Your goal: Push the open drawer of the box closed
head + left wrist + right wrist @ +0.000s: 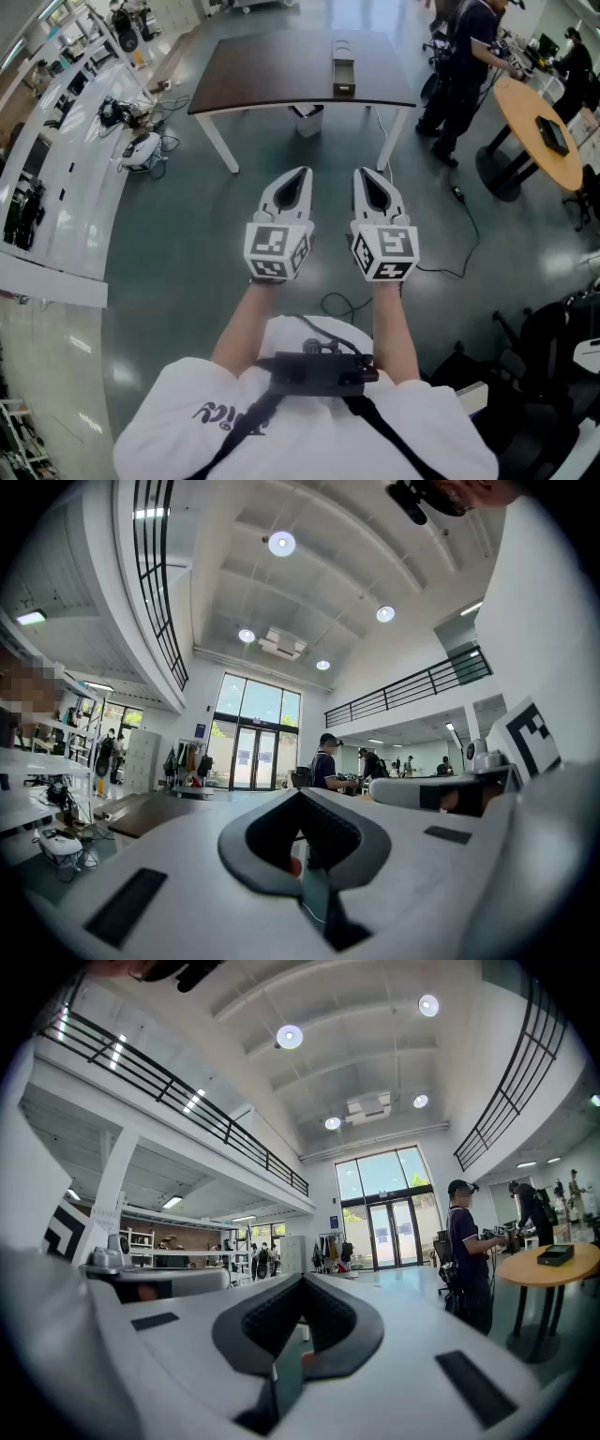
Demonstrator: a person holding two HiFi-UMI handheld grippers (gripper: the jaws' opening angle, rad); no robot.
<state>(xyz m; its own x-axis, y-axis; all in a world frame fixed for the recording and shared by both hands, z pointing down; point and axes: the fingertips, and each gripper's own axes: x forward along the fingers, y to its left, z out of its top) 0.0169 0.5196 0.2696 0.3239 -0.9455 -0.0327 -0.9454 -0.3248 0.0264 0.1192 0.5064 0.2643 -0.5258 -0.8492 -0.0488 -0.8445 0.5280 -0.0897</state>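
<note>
Left gripper (300, 176), right gripper (366, 176) — box (344, 75) far ahead.

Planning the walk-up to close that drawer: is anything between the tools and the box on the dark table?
Nothing visible does. Only bare floor lies between the left tool, the right tool and the table, where the box sits by the near edge.

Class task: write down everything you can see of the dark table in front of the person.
The table has a smooth, dark brown top with a gently curved near edge, on white splayed legs. It stands level on the grey-green floor, well ahead of the person. A small dark box lies on its right half; a pale bin sits beneath it.
</note>
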